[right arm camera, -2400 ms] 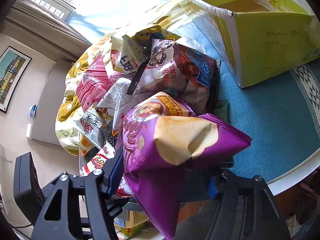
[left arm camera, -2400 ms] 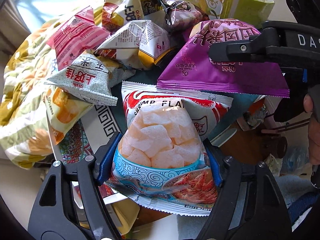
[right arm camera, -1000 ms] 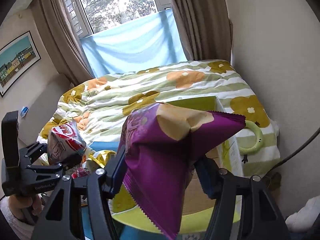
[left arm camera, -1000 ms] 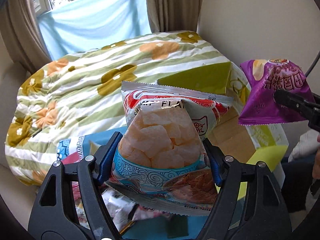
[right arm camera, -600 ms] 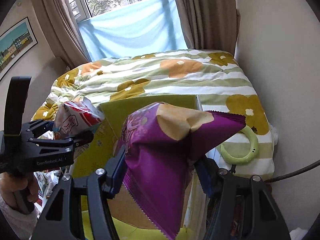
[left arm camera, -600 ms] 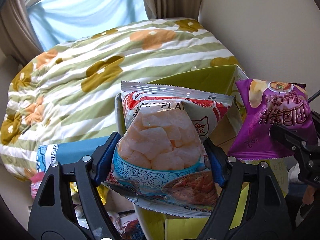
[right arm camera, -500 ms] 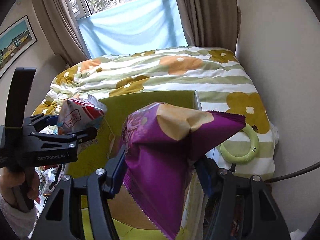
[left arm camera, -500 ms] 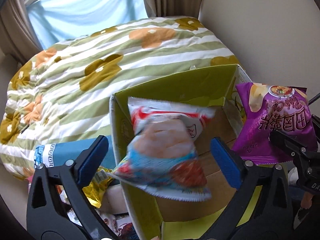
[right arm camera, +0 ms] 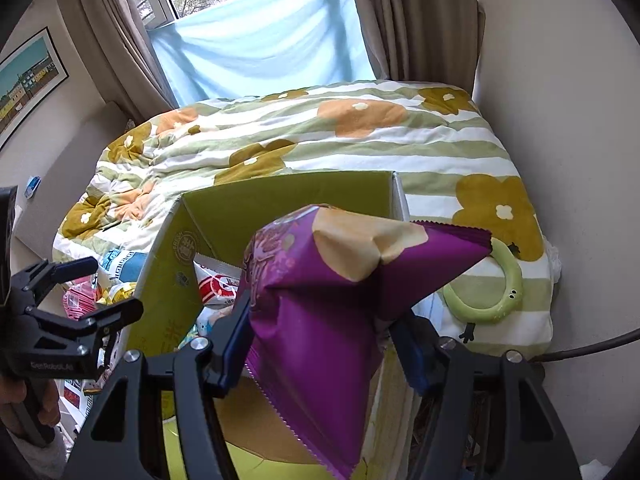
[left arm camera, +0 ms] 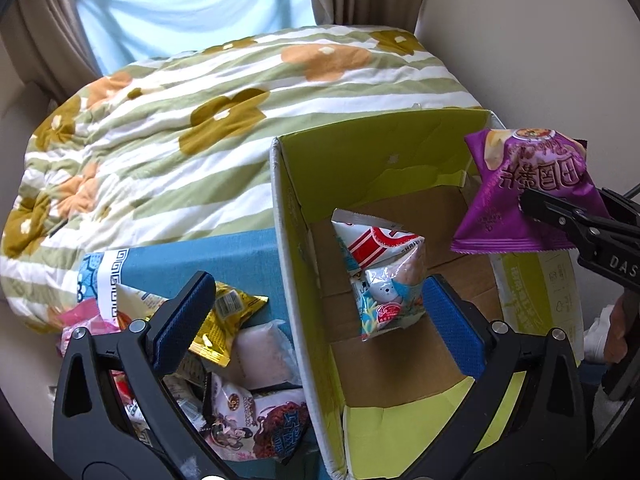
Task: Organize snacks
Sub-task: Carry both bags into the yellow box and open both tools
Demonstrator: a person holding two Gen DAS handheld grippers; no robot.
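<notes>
An open yellow-green cardboard box (left arm camera: 296,280) stands on the blue table. The red, white and blue shrimp-chip bag (left arm camera: 382,276) lies inside it on the cardboard floor, also showing in the right wrist view (right arm camera: 214,284). My left gripper (left arm camera: 320,316) is open and empty above the box's left wall. My right gripper (right arm camera: 324,340) is shut on a purple snack bag (right arm camera: 320,308) and holds it over the box's right side; the bag also shows in the left wrist view (left arm camera: 524,196).
A pile of snack bags (left arm camera: 224,344) lies on the blue table (left arm camera: 208,256) left of the box. A bed with a flowered quilt (left arm camera: 200,112) lies behind. A green ring toy (right arm camera: 500,292) rests on the quilt at right. A wall is close on the right.
My left gripper opened and the shrimp-chip bag dropped into the box. My right gripper with the purple bag came over the box.
</notes>
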